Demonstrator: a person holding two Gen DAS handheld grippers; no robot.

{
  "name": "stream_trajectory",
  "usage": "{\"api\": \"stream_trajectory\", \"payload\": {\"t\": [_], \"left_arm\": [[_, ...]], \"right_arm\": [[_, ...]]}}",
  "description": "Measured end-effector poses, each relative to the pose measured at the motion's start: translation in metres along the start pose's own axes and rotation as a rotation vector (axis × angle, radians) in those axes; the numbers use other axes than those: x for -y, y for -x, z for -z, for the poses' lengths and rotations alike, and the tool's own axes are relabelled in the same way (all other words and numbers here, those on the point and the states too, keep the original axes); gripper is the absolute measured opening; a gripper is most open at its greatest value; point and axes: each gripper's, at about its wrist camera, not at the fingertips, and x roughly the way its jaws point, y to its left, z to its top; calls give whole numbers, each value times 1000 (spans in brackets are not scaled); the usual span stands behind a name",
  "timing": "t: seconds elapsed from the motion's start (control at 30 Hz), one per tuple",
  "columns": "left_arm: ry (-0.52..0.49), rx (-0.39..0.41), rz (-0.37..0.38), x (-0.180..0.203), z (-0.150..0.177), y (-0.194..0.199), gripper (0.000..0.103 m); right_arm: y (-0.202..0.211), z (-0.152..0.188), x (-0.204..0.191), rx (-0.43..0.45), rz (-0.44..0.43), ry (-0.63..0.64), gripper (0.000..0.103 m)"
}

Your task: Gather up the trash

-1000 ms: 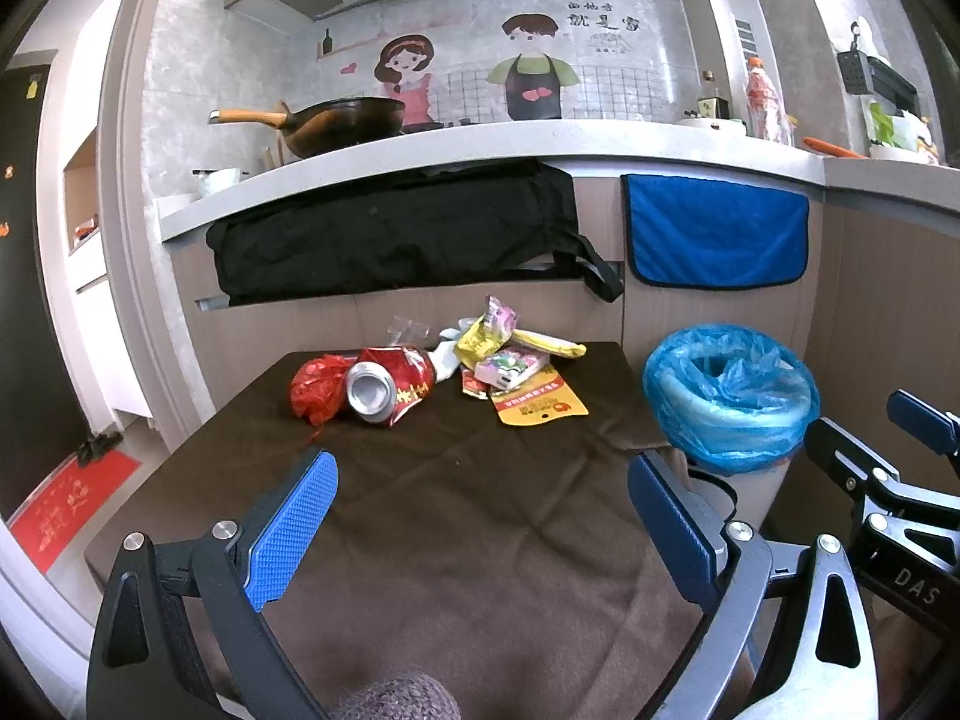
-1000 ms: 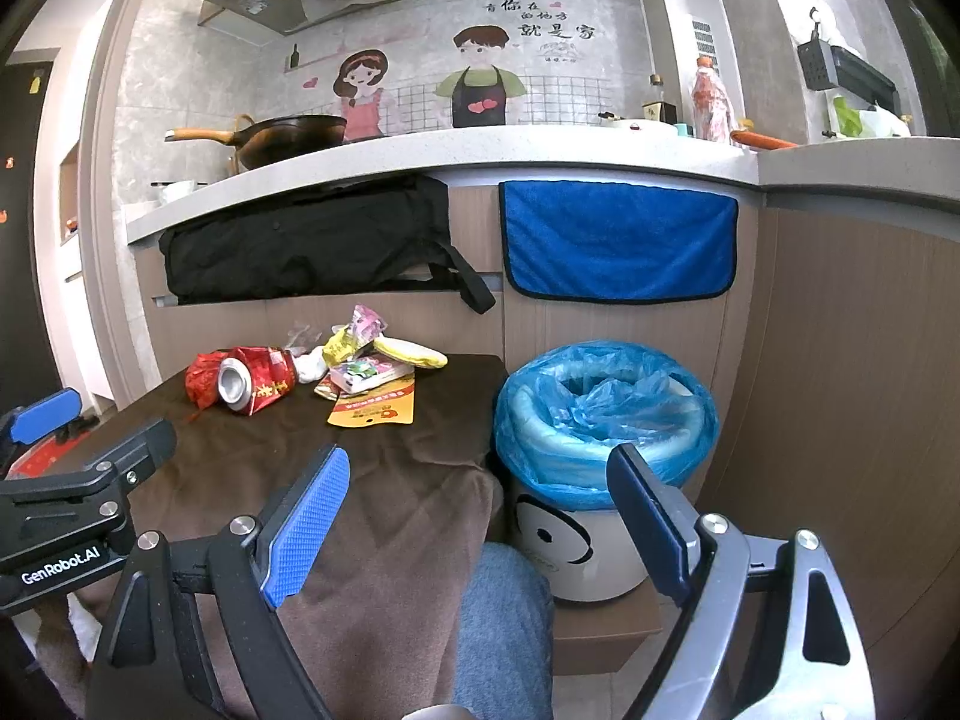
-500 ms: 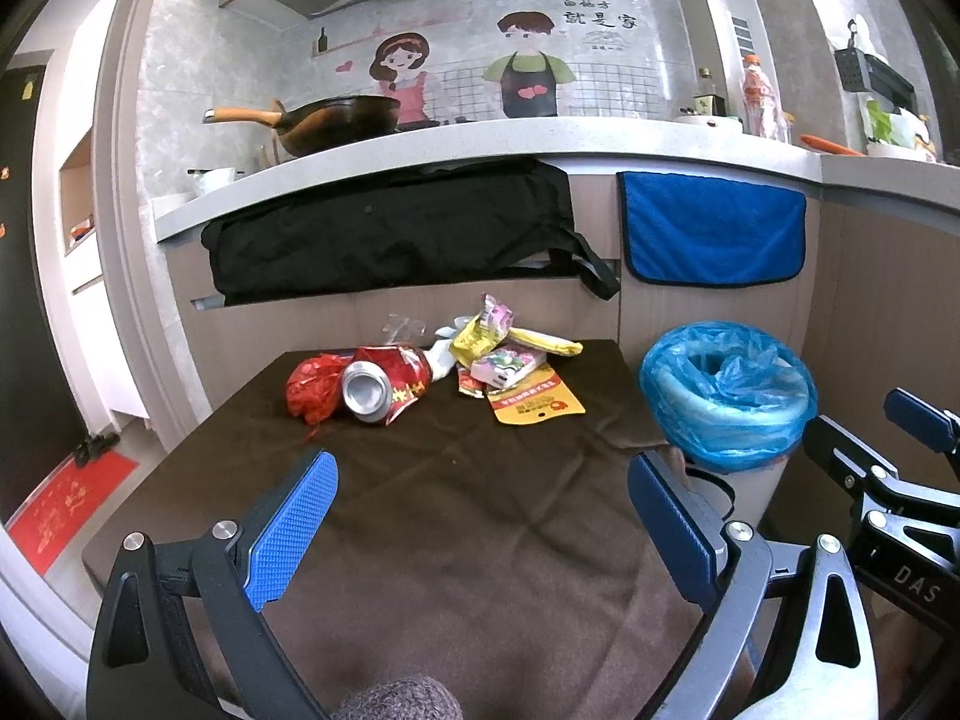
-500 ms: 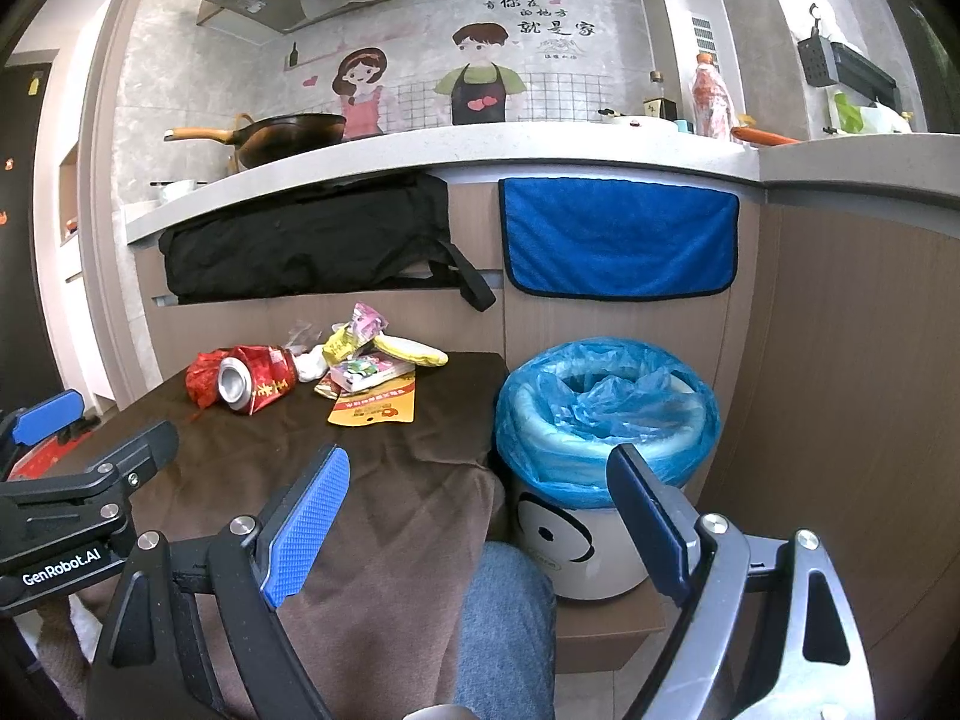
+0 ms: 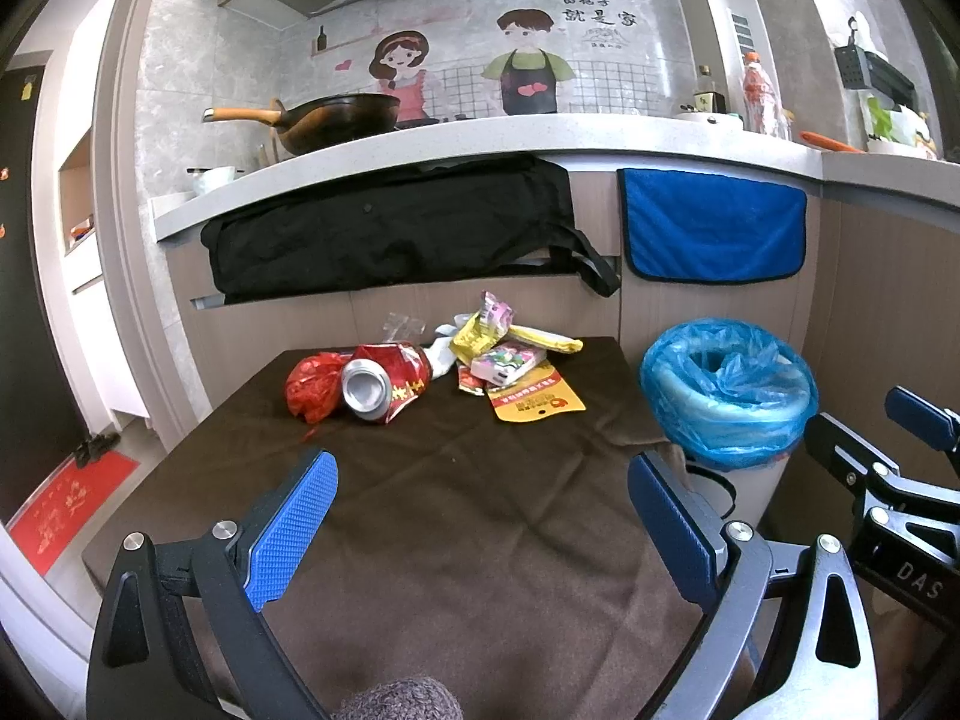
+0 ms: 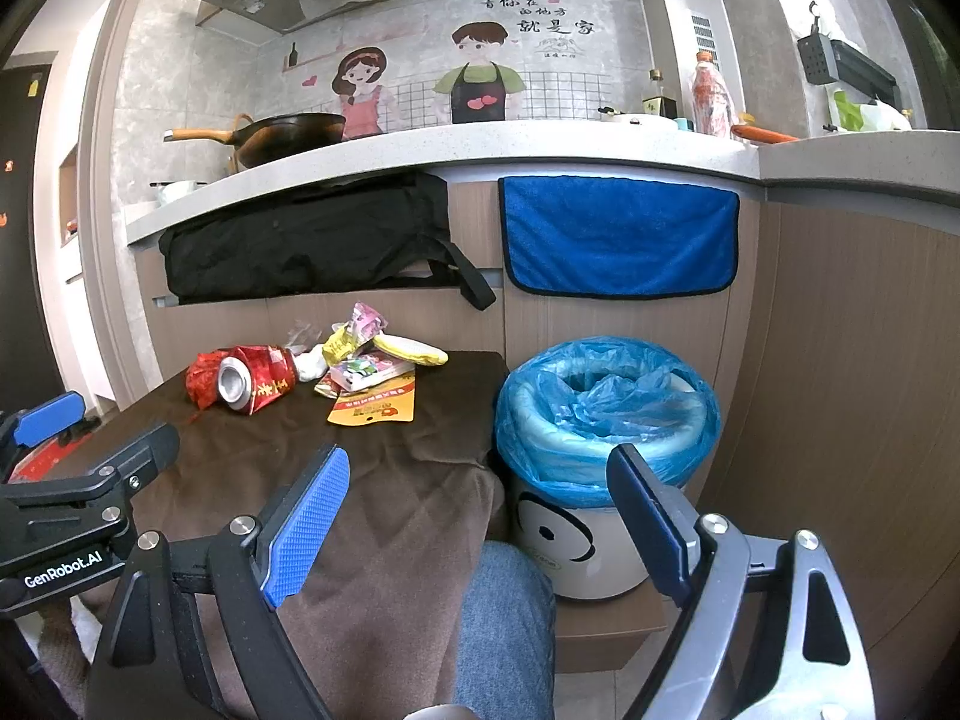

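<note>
A pile of trash lies at the far end of a brown-clothed table [image 5: 456, 516]: a crushed red can [image 5: 384, 381], a red wrapper [image 5: 309, 387], an orange packet [image 5: 534, 399], a small pink-white pack [image 5: 507, 360] and yellow wrappers [image 5: 480, 333]. The can [image 6: 255, 381] and orange packet [image 6: 375, 405] also show in the right wrist view. A white bin with a blue liner [image 6: 606, 414] stands right of the table [image 5: 729, 393]. My left gripper [image 5: 483, 510] is open and empty over the near table. My right gripper [image 6: 477, 507] is open and empty, near the bin.
A kitchen counter [image 5: 480, 141] runs behind, with a wok [image 5: 336, 120] on it. A black bag [image 5: 390, 228] and a blue towel [image 5: 714, 231] hang below it. A wooden cabinet wall [image 6: 840, 360] stands right of the bin. A jeans-clad knee [image 6: 510, 630] is below.
Both views have shifted only slightly; the trash pile and bin stay put. Both grippers stay open and empty.
</note>
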Motion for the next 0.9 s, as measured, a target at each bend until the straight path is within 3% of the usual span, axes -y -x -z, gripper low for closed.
{"api": "stream_trajectory", "payload": {"t": [0.9], "left_arm": [[0,-5,3,1,4,-3,97]], "right_arm": [[-2,1,2,-2,3,0,86]]}}
